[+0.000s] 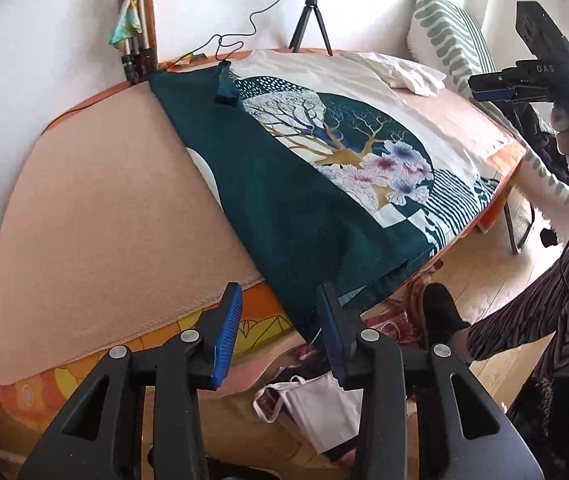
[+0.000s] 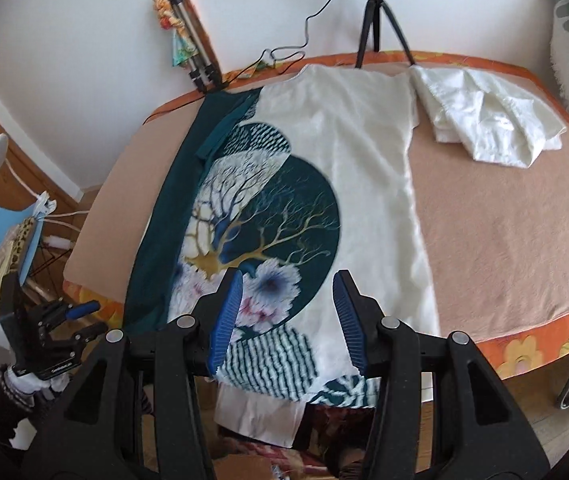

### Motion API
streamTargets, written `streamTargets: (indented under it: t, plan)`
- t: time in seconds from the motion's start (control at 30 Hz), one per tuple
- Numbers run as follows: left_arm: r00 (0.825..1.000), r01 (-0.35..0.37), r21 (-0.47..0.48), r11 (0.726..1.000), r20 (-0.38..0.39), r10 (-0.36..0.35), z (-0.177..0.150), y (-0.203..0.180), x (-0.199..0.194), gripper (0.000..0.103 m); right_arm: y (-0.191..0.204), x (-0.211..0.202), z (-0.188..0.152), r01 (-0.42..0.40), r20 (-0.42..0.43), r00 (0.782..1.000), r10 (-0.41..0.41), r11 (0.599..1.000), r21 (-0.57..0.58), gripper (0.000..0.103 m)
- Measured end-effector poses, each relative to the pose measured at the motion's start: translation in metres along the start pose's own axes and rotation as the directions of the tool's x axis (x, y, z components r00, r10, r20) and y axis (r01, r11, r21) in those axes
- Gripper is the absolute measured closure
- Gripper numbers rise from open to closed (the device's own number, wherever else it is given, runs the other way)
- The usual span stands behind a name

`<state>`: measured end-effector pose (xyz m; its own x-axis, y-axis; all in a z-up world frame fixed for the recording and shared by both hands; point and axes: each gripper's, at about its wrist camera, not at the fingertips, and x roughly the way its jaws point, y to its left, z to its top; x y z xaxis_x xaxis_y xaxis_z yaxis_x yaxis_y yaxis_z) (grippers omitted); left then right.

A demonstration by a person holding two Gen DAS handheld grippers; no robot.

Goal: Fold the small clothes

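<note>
Printed shirt (image 2: 324, 184) lies flat across the table (image 2: 504, 220), hem overhanging its near edge. Left gripper (image 1: 280, 336) and right gripper (image 2: 288, 320) hover there, jaws wide, empty. White garment (image 2: 484, 120) sits crumpled at the far corner.

A white and dark-green tree-print garment (image 2: 304, 184) lies flat, its near hem overhanging. A crumpled white garment (image 2: 484, 120), perhaps a shirt, lies far right.
</note>
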<state>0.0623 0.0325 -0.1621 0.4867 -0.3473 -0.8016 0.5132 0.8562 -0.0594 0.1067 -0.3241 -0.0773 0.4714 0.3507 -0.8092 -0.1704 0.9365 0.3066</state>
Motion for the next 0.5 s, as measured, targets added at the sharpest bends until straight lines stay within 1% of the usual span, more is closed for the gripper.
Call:
streamTargets:
  t: [0.1, 0.17, 0.2, 0.23, 0.27, 0.33, 0.43, 0.5]
  plan:
    - [1.0, 0.017, 0.006, 1.0, -0.015, -0.017, -0.005, -0.001, 0.007, 0.066, 0.039, 0.033, -0.019, -0.097, -0.099, 0.991, 0.094, 0.995, -0.035, 0.054]
    - [0.999, 0.044, 0.01, 0.999, -0.026, -0.044, -0.006, -0.004, 0.011, 0.068, 0.064, 0.055, -0.03, -0.135, -0.155, 0.98, 0.125, 0.989, -0.058, 0.054]
    - [0.998, 0.053, 0.025, 0.998, -0.031, -0.053, -0.007, -0.007, 0.012, 0.071, 0.075, 0.065, -0.036, -0.152, -0.185, 0.973, 0.136, 0.986, -0.073, 0.054]
    - [0.998, 0.05, 0.047, 0.998, -0.034, -0.049, -0.007, -0.011, 0.013, 0.071, 0.086, 0.075, -0.042, -0.169, -0.213, 0.966, 0.147, 0.982, -0.085, 0.054]
    - [0.999, 0.042, 0.061, 0.997, -0.035, -0.04, -0.008, -0.013, 0.013, 0.073, 0.095, 0.083, -0.048, -0.179, -0.239, 0.959, 0.152, 0.979, -0.095, 0.054]
    - [0.997, 0.064, 0.06, 0.996, -0.046, -0.062, -0.011, -0.015, 0.014, 0.084, 0.109, 0.095, -0.057, -0.192, -0.267, 0.951, 0.158, 0.976, -0.106, 0.054]
    - [0.998, 0.048, 0.074, 0.996, -0.051, -0.044, -0.015, -0.018, 0.014, 0.091, 0.122, 0.109, -0.064, -0.202, -0.302, 0.939, 0.164, 0.974, -0.1, 0.054]
    - [0.998, 0.045, 0.088, 0.995, -0.048, -0.041, -0.017, -0.019, 0.013, 0.092, 0.126, 0.117, -0.066, -0.206, -0.323, 0.932, 0.166, 0.974, -0.094, 0.055]
